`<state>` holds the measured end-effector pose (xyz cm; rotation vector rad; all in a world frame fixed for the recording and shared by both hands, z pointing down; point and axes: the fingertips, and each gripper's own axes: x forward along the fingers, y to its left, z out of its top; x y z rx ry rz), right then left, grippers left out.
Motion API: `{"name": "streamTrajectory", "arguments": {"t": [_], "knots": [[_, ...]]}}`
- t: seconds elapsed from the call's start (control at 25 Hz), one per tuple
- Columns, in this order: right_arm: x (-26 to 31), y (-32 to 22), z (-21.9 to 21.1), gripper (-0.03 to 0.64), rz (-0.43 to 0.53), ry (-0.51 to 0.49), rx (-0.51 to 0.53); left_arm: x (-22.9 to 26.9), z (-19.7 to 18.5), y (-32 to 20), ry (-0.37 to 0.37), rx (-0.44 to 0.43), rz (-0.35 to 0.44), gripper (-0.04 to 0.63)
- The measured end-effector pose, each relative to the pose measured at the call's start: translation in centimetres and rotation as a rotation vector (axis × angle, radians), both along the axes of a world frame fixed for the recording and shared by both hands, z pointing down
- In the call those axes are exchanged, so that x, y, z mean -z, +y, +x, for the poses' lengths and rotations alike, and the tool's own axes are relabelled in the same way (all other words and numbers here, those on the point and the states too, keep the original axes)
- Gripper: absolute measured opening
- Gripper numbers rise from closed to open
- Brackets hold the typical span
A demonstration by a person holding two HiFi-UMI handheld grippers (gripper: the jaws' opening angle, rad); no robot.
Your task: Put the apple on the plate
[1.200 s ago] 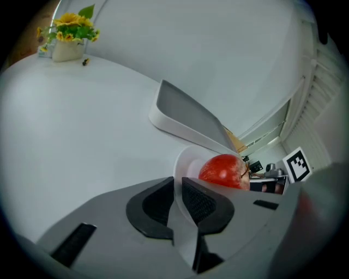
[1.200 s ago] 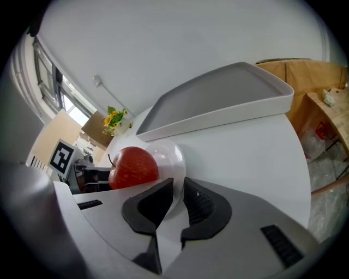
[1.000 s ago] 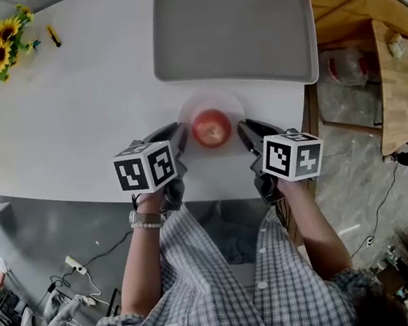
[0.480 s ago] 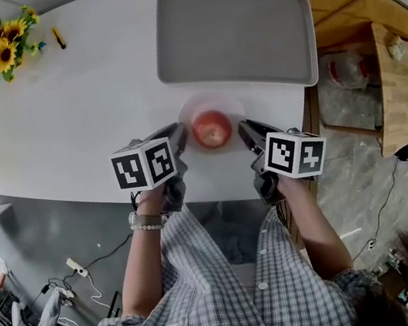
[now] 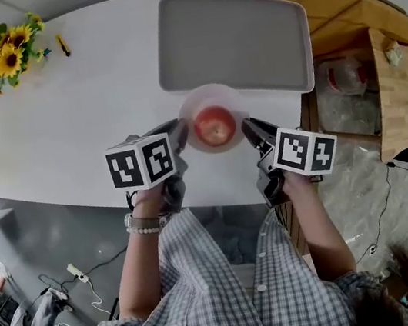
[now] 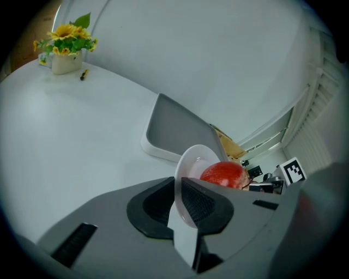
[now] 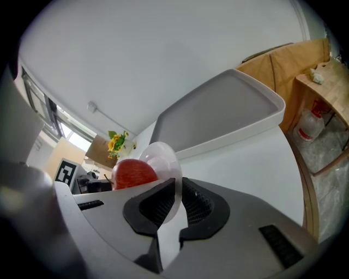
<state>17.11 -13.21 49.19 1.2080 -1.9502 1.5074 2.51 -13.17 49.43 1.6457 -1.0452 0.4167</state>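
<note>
Well, the only marks to read are black and white squares: they sit on the cube [image 5: 140, 162] of the left gripper [image 5: 175, 130] and on the cube [image 5: 305, 150] of the right gripper [image 5: 250, 127]. The table [image 5: 72, 127] is white and smooth. A big grey tray [image 5: 229, 37] lies on it, and sunflowers [image 5: 11, 50] stand in the far corner with a small yellow stick [image 5: 63, 46] beside them. A wooden bench [image 5: 401, 84] stands next to the table, a plastic bottle [image 5: 341, 75] sits on the grey floor near it, and cables [image 5: 78, 270] lie on the floor by the person. The red apple [image 5: 215, 127] sits on the clear round plate [image 5: 195, 103]. The plate hangs between the two grippers, near the edge of the tray. The left gripper's jaws are pinched tight on the plate's rim on one side. The right gripper's jaws are pinched on the rim on the other side. Only the head view shows the person's checked shirt [image 5: 211, 290] and wrist band [image 5: 142, 222]. Only the left gripper view shows the white pot [image 6: 65, 62] under the flowers. The right gripper view shows a bright window [image 7: 68, 131] behind the table.
</note>
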Motion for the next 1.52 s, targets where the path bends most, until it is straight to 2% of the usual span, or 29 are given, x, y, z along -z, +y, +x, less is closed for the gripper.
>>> {"name": "streamTrajectory", "arguments": {"t": [0.6, 0.8, 1.24, 1.52], "knots": [[2.2, -5.3, 1.7, 0.048, 0.051, -0.027, -0.032, 2.0, 1.7, -6.4, -0.030, -0.030, 0.064, 0.044], [2.8, -7.8, 2.6, 0.048, 0.076, -0.023, -0.035, 2.4, 2.7, -9.1, -0.015, -0.050, 0.082, 0.044], [1.8, -11.5, 4.3, 0.046, 0.072, -0.041, -0.052, 2.1, 4.6, -13.9, -0.053, -0.161, 0.115, 0.044], [0.7, -13.2, 4.7, 0.048, 0.071, -0.011, -0.030, 0.3, 5.0, -15.3, -0.053, -0.171, 0.065, 0.044]]}}
